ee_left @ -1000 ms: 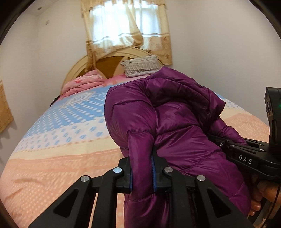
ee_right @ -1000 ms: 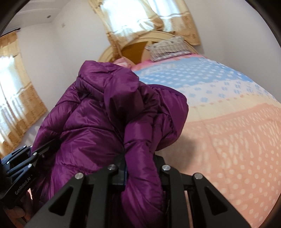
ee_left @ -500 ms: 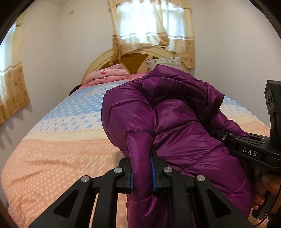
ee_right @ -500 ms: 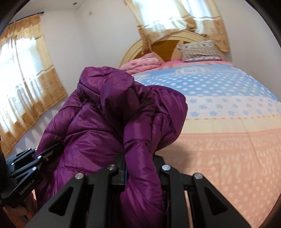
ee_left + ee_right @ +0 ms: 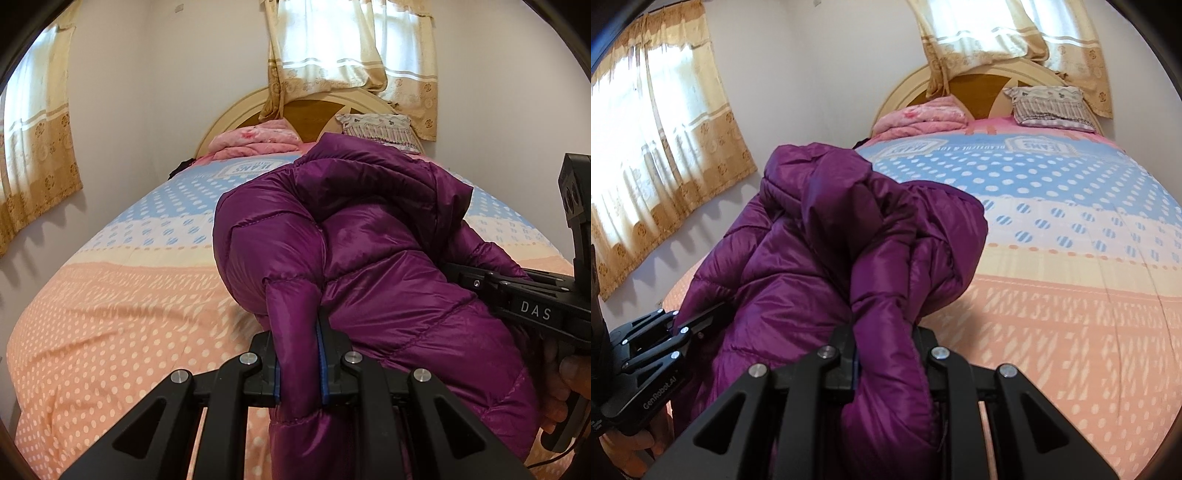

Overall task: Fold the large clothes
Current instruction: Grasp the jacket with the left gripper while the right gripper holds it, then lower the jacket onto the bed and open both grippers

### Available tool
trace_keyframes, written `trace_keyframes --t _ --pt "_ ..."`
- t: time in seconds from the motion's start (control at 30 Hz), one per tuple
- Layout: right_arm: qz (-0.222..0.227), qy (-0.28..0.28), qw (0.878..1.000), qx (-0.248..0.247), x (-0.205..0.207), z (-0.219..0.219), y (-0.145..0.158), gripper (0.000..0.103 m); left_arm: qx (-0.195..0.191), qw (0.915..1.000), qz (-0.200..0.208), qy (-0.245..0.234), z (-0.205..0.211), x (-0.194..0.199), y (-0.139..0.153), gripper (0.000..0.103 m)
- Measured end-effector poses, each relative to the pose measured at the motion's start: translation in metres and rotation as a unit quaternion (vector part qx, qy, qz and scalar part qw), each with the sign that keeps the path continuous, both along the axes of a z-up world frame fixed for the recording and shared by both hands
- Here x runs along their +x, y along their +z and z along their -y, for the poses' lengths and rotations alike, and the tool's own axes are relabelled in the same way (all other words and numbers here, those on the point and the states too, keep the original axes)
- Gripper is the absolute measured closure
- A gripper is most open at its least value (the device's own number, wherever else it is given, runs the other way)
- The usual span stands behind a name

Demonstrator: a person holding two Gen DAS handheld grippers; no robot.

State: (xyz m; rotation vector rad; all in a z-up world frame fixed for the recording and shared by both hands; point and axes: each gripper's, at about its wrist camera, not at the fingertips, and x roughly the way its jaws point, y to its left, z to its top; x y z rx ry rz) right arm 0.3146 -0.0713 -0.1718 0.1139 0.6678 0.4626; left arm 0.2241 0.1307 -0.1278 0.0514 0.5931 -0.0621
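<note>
Two views show one purple jacket (image 5: 369,258) held bunched above the bed (image 5: 110,314). In the left wrist view, the left hand-held gripper (image 5: 299,363) is clamped on a fold of it. In the right wrist view, the right hand-held gripper (image 5: 886,354) pinches another fold of the jacket.

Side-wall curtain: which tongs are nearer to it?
Left. The left tongs clamp the purple jacket toward the side-wall curtain; the right tongs grip it farther from that wall.
</note>
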Motion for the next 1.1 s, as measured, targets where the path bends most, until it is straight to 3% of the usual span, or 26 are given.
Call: trace_keyframes --t 0.3,0.6,0.77,0.9,1.1 --pt "-0.026 0.009 1.000 -0.013 0.004 -0.018 -0.021 0.082 0.011 0.9998 -0.015 0.005 -0.014 0.000 -0.024 0.087" --pt "-0.043 0.013 0.999 -0.018 0.008 -0.025 -0.031 0.082 0.012 0.9996 -0.022 0.010 -0.024 0.005 -0.042 0.078" --pt "-0.046 0.011 0.999 -0.022 0.009 -0.032 -0.033 0.081 0.016 0.9994 -0.023 0.019 -0.026 0.006 -0.051 0.062" --pt "-0.051 0.008 0.998 -0.021 0.010 -0.031 -0.036 0.079 0.017 0.9988 -0.019 0.041 -0.033 0.007 -0.054 0.037" --pt "-0.059 0.001 0.998 -0.015 0.013 -0.027 -0.041 0.074 0.005 0.9983 -0.022 0.053 -0.037 0.010 -0.057 0.026"
